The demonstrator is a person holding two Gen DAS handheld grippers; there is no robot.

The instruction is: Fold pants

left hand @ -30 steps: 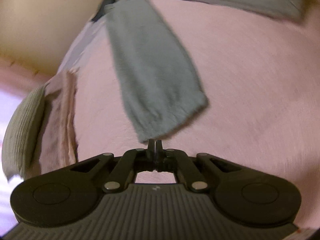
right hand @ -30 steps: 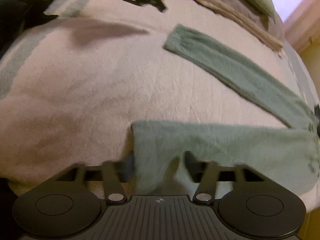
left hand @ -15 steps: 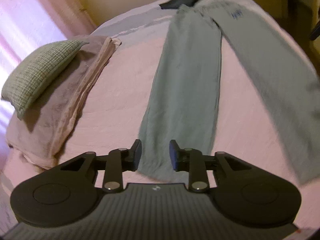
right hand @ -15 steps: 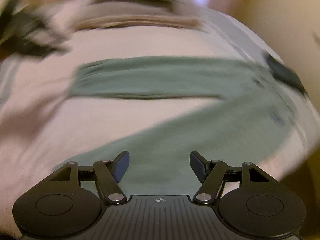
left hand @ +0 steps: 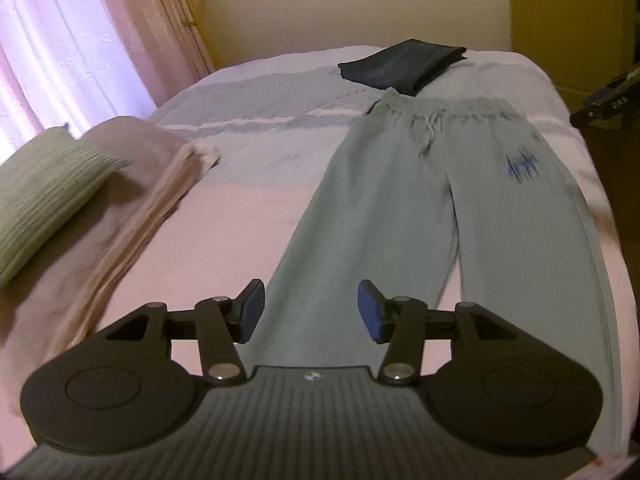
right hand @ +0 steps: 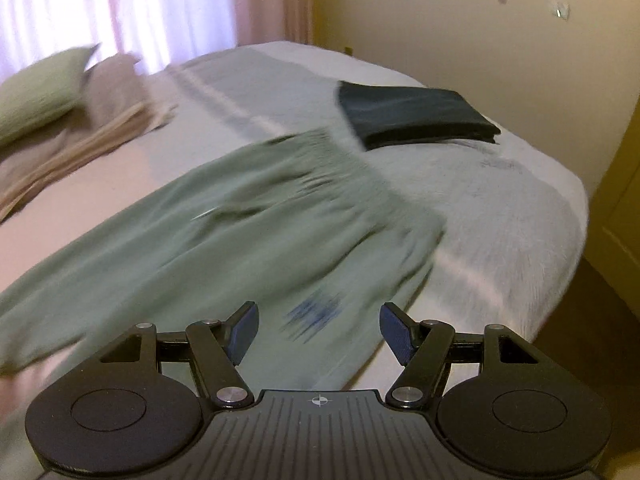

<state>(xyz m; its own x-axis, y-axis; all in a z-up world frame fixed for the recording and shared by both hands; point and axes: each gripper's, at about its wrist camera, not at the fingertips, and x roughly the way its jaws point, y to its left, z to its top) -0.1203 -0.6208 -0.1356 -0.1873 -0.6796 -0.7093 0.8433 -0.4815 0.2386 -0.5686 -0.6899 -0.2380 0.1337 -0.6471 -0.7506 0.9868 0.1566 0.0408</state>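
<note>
Pants, pale green soft knit with drawstring waistband and blue print near one hip (left hand: 400,208), lie spread flat on the pink-and-white blanketed bed (left hand: 248,208), legs apart, waistband touching a folded dark flat garment (left hand: 400,66) at the far end. Beside the pants, toward the pink curtains (left hand: 80,32), sits a folded beige blanket stack (left hand: 132,184) carrying a ribbed green pillow (left hand: 44,184). Left gripper (left hand: 311,312), fingers apart and empty, hovers over one pant leg; right gripper (right hand: 319,334), fingers likewise apart and empty, hovers near the blue print.
</note>
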